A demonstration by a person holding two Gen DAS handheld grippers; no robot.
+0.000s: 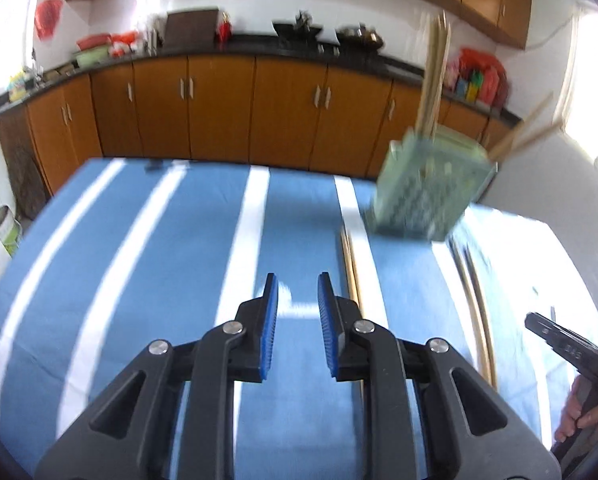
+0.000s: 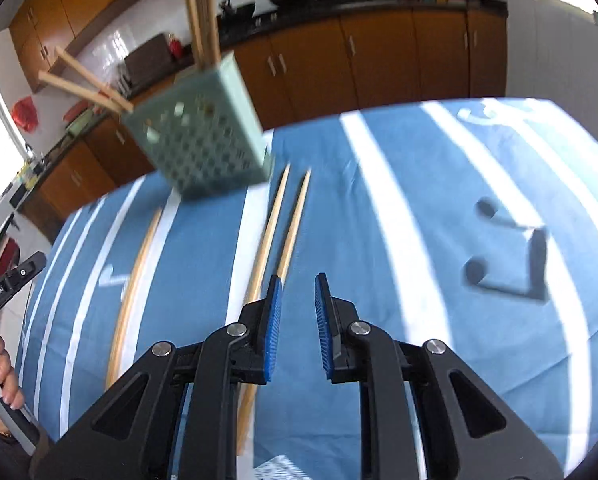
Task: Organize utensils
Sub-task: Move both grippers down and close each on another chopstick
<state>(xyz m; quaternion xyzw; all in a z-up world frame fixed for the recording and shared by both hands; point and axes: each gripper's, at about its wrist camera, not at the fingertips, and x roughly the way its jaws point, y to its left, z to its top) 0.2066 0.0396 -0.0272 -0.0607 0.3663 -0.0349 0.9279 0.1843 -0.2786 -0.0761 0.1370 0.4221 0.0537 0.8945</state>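
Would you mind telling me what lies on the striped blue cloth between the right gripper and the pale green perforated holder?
In the right wrist view, two wooden chopsticks lie between the right gripper and the holder.

Both views were brightly lit by daylight. In the left wrist view a window [image 1: 591,72] at the upper right was blown out, and glare washed the tablecloth [image 1: 179,240] at the right. Motion blur smeared the green holder [image 1: 427,192] and the cloth's stripes. Straight lines were bowed by fisheye distortion, and dark vignetting was seen in the corners.
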